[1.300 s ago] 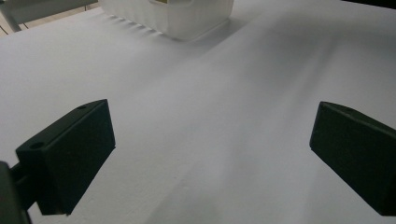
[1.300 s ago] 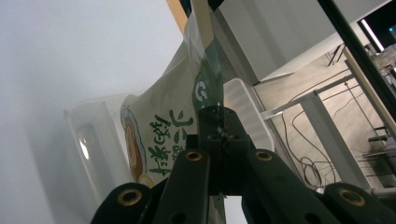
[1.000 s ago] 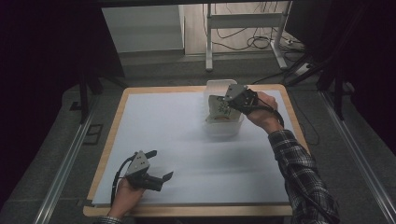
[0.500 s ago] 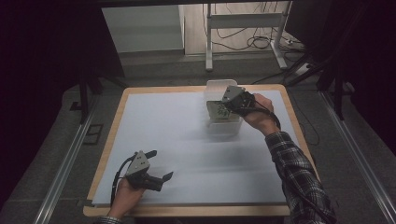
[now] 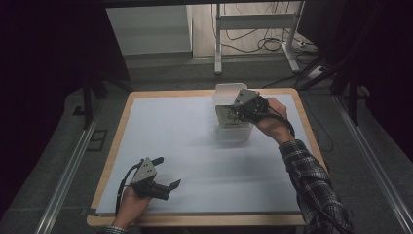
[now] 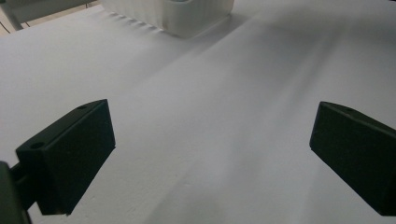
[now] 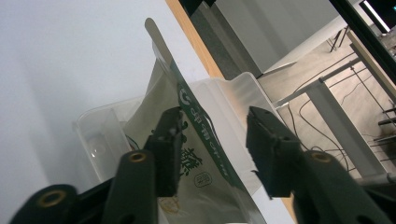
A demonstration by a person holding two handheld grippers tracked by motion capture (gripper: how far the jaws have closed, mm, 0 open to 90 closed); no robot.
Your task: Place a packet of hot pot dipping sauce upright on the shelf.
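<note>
The whole table (image 5: 117, 146) is seen from above and behind, while the clear bin (image 5: 225, 92) near its far edge is shared low (image 6: 187, 18) and close (image 7: 107, 135) by both gripper views.

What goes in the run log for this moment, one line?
right tongs: open, astride packet in clear bin | left tongs: open, idle low over white sheet | packet: standing in bin

A glossy green-printed foil packet (image 7: 187, 154) stands in a translucent smooth plastic tub (image 7: 243, 98) on a matt white sheet (image 5: 195, 146) over a wood-edged table (image 5: 122, 126).
</note>
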